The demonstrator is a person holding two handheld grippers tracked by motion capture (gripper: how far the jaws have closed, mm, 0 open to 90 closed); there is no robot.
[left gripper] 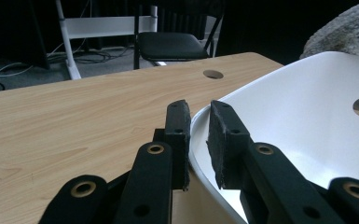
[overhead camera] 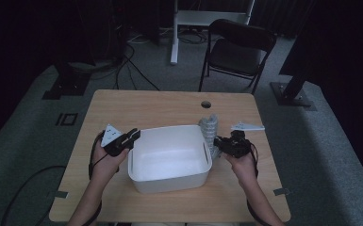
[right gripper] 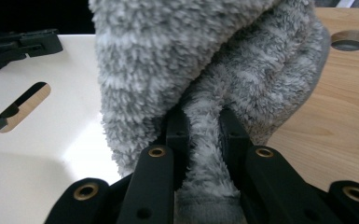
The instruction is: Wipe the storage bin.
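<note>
Right gripper view: your right gripper (right gripper: pixel 204 140) pinches the fleece (right gripper: pixel 205 70) just beside the tub (overhead camera: pixel 169 155), whose far rim your left gripper (left gripper: pixel 200 135) clamps.

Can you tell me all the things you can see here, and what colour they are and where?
tub: one, white, middle of the table, its left rim between the left gripper's jaws
fluffy cloth: one, grey, at the tub's right rim, pinched by the right gripper
table: one, light wood, with a round hole near the far edge
folding chair: one, black, on the floor beyond the table
white frame: one, white, on the floor beside the chair
cables: several, dark, on the grey floor at the far left
left gripper: one, black, on the tub's left rim
right gripper: one, black, shut on the fluffy cloth
hands: two, entering from the near edge, one holding each gripper
</note>
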